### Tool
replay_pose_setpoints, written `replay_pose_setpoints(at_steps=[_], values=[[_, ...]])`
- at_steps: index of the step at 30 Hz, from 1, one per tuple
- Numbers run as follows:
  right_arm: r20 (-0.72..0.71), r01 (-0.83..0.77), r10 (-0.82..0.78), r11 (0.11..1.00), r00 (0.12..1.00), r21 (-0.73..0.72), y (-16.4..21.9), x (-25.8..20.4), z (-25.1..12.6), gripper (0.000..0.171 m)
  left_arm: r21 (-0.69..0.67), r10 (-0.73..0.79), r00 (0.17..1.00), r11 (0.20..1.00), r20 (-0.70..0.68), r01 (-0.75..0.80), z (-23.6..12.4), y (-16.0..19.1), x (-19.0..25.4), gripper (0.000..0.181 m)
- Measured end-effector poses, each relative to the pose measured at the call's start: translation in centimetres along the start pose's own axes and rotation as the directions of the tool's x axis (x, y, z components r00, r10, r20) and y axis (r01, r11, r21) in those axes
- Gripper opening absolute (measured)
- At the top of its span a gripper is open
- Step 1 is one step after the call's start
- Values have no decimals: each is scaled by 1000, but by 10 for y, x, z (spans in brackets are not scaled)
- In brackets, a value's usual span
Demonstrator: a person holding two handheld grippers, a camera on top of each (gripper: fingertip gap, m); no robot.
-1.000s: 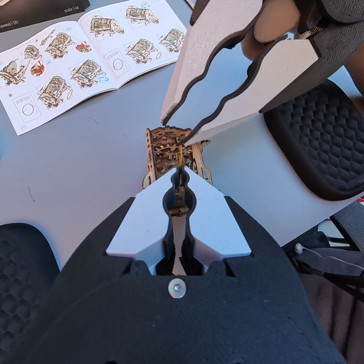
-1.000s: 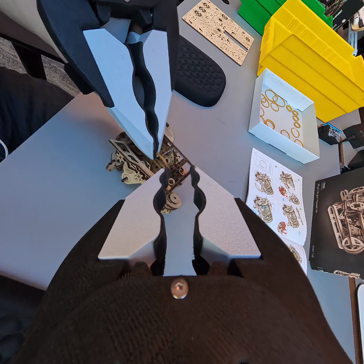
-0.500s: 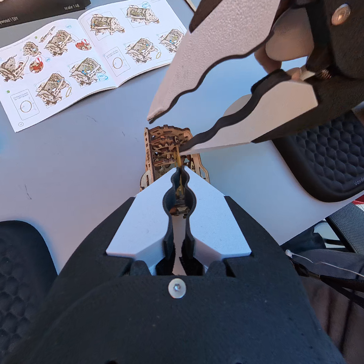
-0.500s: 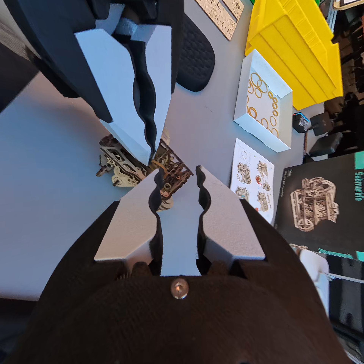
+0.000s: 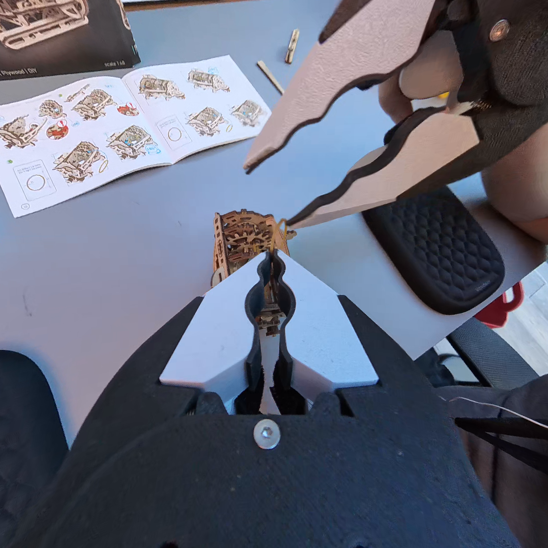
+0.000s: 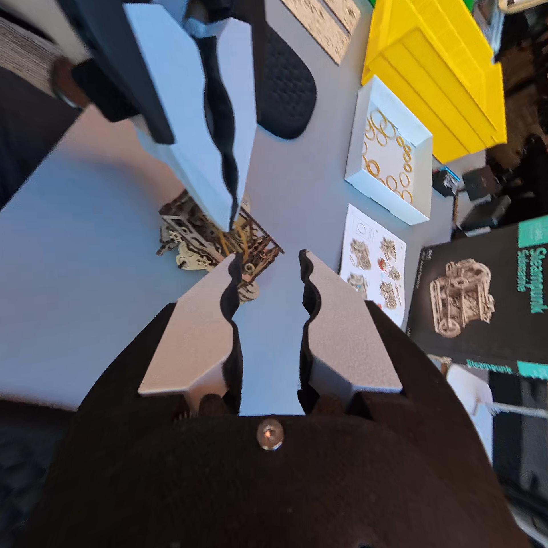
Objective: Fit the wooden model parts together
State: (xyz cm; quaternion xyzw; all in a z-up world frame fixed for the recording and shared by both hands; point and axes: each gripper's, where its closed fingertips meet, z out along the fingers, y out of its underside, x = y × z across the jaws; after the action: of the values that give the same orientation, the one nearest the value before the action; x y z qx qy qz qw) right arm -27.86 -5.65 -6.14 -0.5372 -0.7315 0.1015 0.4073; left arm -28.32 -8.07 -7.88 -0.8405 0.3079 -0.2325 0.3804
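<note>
The small wooden gear model stands on the grey table, near its edge. My left gripper is shut on a yellow rubber band just above the model. The band runs up to the lower fingertip of my right gripper, which comes in from the upper right with its jaws wide open. In the right wrist view the right gripper is open beside the model. The left gripper points down onto the model, with the band below its tips.
An open instruction booklet and a black box lie beyond the model. A white tray holds several rubber bands, next to yellow bins. Black wrist pads lie near the table edge. Two loose wooden sticks lie far off. Both grippers' tips are close together, under 4 cm apart.
My right gripper has opened wider and swung to the right. Its lower fingertip now has the rubber band, pulled out sideways from the left gripper's tips. The left gripper stays shut.
</note>
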Motion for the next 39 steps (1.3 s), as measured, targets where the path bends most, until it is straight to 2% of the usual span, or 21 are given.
replay_pose_setpoints(at_steps=[3, 5, 9, 12, 15, 18, 23, 25, 29, 39], values=[[72, 83, -100, 974, 992, 209, -9, -10, -16, 35, 60, -29, 998, 998, -57, 33, -12, -9, 0, 0], [-8, 188, -195, 932, 981, 309, -12, -9, -21, 34, 87, -73, 988, 992, -137, 86, -21, -16, 3, 0], [-119, 267, -240, 903, 963, 336, -21, -6, -19, 38, 105, -150, 938, 976, -313, 190, -35, -27, 14, 0], [-70, 179, -165, 908, 984, 379, -32, -10, -20, 46, 144, -124, 939, 973, -322, 178, -40, -33, 15, 0], [-55, 162, -153, 904, 987, 395, -40, -14, -25, 52, 119, -109, 939, 981, -325, 156, -39, -30, 19, 0], [-104, 229, -204, 899, 973, 373, -51, -21, -25, 48, 95, -110, 940, 984, -322, 148, -36, -28, 19, 0], [-88, 126, -103, 942, 991, 310, -54, -20, -14, 43, 79, -135, 935, 982, -328, 170, -33, -29, 20, 0], [-118, 144, -113, 944, 987, 297, -55, -20, -12, 41, 79, -145, 932, 980, -331, 181, -33, -30, 20, 0], [-229, 255, -208, 946, 951, 200, -47, -13, -8, 20, 81, -159, 925, 977, -344, 199, -32, -30, 21, 0], [-215, 251, -220, 959, 952, 129, -38, -14, 0, 7, 84, -185, 924, 971, -336, 225, -30, -27, 16, 0]])
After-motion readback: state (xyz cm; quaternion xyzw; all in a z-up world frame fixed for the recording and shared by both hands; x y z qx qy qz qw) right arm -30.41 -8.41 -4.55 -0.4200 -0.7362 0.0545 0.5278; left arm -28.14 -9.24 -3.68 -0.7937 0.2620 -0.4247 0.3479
